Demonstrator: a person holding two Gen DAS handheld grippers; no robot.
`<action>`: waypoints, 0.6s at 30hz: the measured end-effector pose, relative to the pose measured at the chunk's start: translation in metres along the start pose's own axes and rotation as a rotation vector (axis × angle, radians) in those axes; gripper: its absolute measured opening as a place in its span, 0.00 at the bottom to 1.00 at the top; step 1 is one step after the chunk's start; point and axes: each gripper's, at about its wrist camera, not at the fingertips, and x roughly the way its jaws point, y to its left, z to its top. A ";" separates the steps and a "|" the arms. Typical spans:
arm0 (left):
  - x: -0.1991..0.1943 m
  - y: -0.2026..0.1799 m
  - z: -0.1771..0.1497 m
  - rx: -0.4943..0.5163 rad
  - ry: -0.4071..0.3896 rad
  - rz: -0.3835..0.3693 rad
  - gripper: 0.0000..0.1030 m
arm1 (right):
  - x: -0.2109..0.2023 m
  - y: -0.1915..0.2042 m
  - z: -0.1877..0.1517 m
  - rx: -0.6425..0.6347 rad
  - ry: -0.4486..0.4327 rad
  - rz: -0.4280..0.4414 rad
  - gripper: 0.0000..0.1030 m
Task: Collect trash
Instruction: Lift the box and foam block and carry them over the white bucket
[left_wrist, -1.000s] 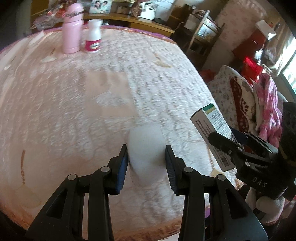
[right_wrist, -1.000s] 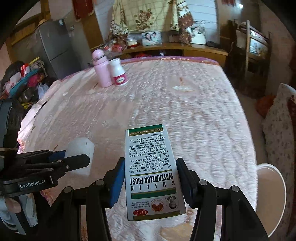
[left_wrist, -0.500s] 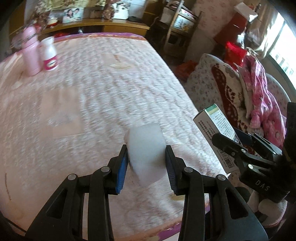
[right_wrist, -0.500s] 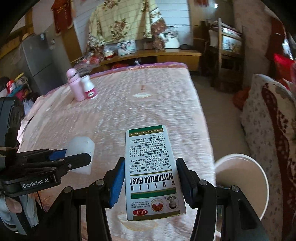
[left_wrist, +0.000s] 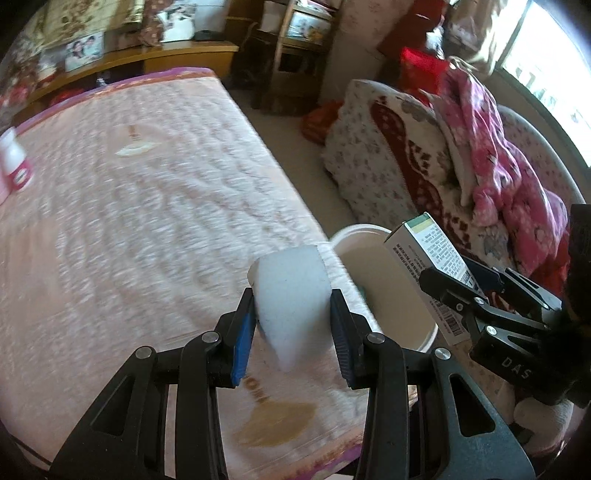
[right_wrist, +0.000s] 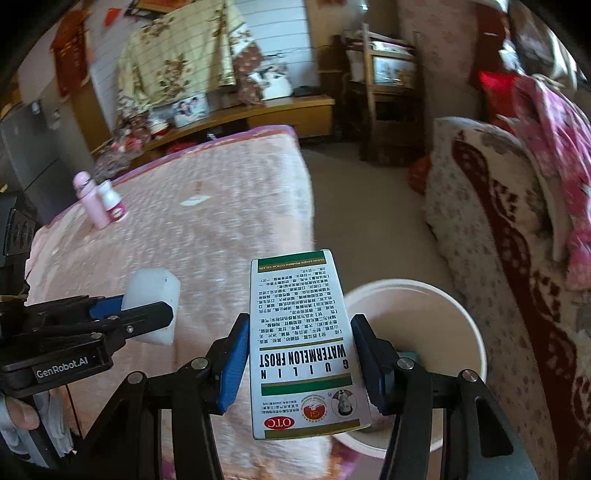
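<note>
Beside the bed's near corner, both grippers carry trash toward the white bucket (right_wrist: 461, 306) that stands on the floor between the bed (left_wrist: 147, 221) and a patterned sofa (left_wrist: 388, 158). Step in hand: transport — both pieces are lifted, neither is released yet.

Left gripper (left_wrist: 293, 325): jaws clamped on a white foam block (left_wrist: 291, 291), blue pads pressing its two sides; the block hangs above the bed's edge, just beside the bucket's rim, not yet over the opening. Right gripper (right_wrist: 299, 358): jaws clamped on a white-and-green medicine box (right_wrist: 299, 339), held lengthwise with its printed face up; its far end reaches past the bed's edge, beside the bucket's mouth.

Pose: both tools pitch steeply downward, side by side, the right one nearer the bucket. Part of a hand (right_wrist: 16, 413) shows behind the left tool in the right wrist view.

Next move, as a judgement: each load must be brought fully over the bucket's mouth before the jaws part — the box first, being closer. The foam block is light and may cling to a pad or drift onto the rim.

Still on the bed, well apart from the grippers: a pink bottle (right_wrist: 90, 201) and a white bottle (right_wrist: 112, 201), touching or nearly so.
</note>
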 end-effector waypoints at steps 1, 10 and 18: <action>0.004 -0.005 0.001 0.007 0.004 -0.005 0.35 | -0.001 -0.007 -0.001 0.011 0.002 -0.008 0.51; 0.049 -0.049 0.013 0.061 0.057 -0.069 0.35 | 0.006 -0.071 -0.020 0.127 0.034 -0.076 0.51; 0.083 -0.070 0.015 0.077 0.096 -0.121 0.36 | 0.020 -0.106 -0.035 0.199 0.068 -0.094 0.51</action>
